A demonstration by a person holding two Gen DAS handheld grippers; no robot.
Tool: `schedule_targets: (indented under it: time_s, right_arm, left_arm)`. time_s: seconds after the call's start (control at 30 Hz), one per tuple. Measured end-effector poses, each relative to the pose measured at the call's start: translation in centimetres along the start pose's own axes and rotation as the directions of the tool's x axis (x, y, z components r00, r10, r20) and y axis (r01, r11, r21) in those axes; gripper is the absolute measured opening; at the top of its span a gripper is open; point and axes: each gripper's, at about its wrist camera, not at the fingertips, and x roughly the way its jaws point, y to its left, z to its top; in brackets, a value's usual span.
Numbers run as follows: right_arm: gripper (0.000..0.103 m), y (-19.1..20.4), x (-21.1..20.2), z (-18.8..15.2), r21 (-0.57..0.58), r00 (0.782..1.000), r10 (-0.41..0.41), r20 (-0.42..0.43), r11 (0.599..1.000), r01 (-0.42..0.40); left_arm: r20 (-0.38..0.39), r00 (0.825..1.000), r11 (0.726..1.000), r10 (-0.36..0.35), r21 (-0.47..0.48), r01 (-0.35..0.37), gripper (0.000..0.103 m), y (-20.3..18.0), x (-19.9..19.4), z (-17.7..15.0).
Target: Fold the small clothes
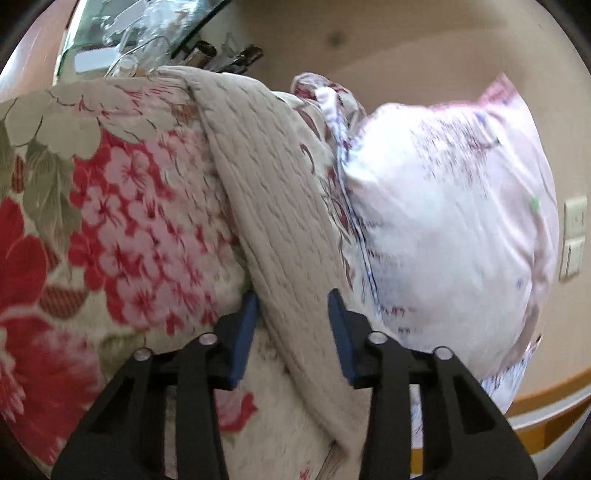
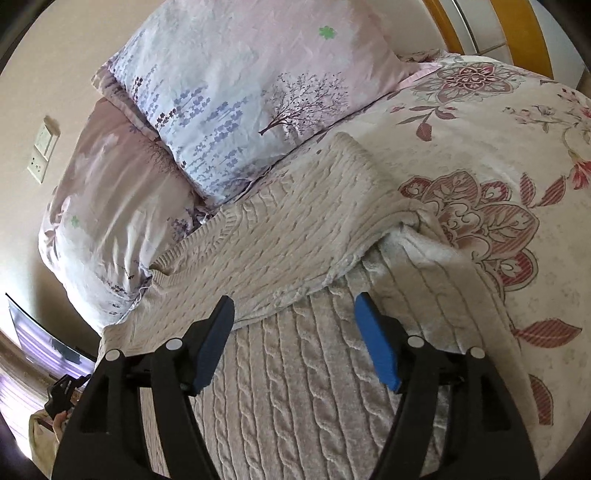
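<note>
A beige cable-knit sweater lies on the bed, its upper part folded over the body. My right gripper hovers just over the fold's edge, open, its blue pads apart with nothing clamped. In the blurred left wrist view a long beige knit strip of the sweater runs up the middle of the picture. My left gripper stands open astride this strip; the cloth fills the gap between the blue pads, and I see no pinch in it.
A floral bedspread covers the bed, and a red-and-pink flowered quilt lies left of the strip. Two pale printed pillows rest against the wall at the bed's head. Wall switches and a wooden bed frame border the scene.
</note>
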Motion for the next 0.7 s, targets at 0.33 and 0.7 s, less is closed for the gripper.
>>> schedule_targets:
  time_s: [0.33,0.7]
  right_arm:
    - [0.071,0.1,0.1,0.1,-0.014,1.0,0.008,-0.004,1.0,-0.008]
    - [0.071,0.3,0.1,-0.1,-0.012,1.0,0.006,0.0,1.0,-0.006]
  left_arm:
    - [0.005,1.0,0.998,-0.029,-0.059,0.029,0.005,1.4,0.6,1.5]
    - [-0.08,0.958,0.945,-0.274,0.16,0.284,0.005,-9.0,-1.6,-4.3]
